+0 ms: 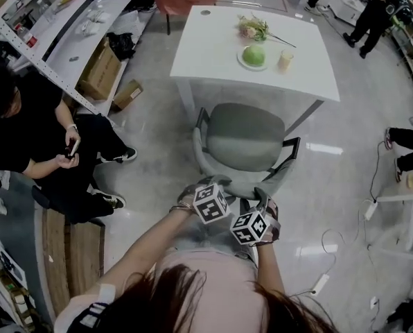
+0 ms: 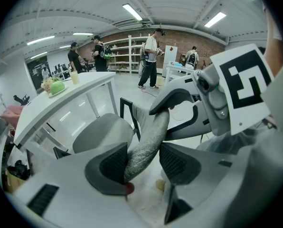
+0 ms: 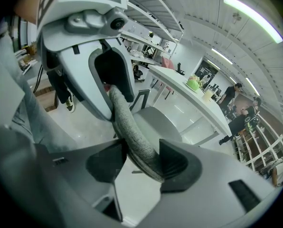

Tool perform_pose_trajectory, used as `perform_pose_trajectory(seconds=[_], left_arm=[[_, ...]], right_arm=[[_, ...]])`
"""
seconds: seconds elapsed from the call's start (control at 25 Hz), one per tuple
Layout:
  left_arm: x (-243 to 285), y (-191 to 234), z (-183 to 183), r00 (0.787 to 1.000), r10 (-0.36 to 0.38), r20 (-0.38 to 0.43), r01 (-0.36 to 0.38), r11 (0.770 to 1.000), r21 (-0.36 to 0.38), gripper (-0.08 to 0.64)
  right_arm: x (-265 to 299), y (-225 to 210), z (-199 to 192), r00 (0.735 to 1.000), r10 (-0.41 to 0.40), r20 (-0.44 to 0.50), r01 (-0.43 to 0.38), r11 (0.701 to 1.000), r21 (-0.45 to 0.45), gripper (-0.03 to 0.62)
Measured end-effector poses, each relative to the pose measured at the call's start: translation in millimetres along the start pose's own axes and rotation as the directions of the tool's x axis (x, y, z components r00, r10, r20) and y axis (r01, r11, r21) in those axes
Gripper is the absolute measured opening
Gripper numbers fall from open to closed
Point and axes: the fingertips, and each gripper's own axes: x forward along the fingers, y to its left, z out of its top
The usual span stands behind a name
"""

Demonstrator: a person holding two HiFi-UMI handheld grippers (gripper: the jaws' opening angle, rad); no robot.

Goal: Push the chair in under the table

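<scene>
Right now your left gripper (image 2: 144,163) and right gripper (image 3: 141,158) sit side by side on the chair (image 1: 244,137), fingers nipped onto the top edge of its grey backrest (image 2: 148,137); that edge runs crosswise to you; the seat stands just short of the white bench (image 1: 213,47), which lies straight ahead; I'd push evenly forward.

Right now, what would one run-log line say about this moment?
left claw: shut on chair back | right claw: shut on chair back | chair seat: not yet under table
</scene>
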Motion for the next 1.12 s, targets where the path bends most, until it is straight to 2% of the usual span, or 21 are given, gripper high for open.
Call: perform_pose_trajectory(seconds=[0.48, 1.12], left_arm=[[9, 7, 9, 1.0, 0.012, 0.007, -0.012, 1.0, -0.008, 0.215], [25, 47, 33, 0.999, 0.026, 0.022, -0.026, 1.0, -0.008, 0.215]], right_arm=[[6, -12, -3, 1.0, 0.002, 0.008, -0.002, 1.0, -0.012, 0.216], [34, -53, 10, 1.0, 0.009, 0.002, -0.009, 1.0, -0.008, 0.216]])
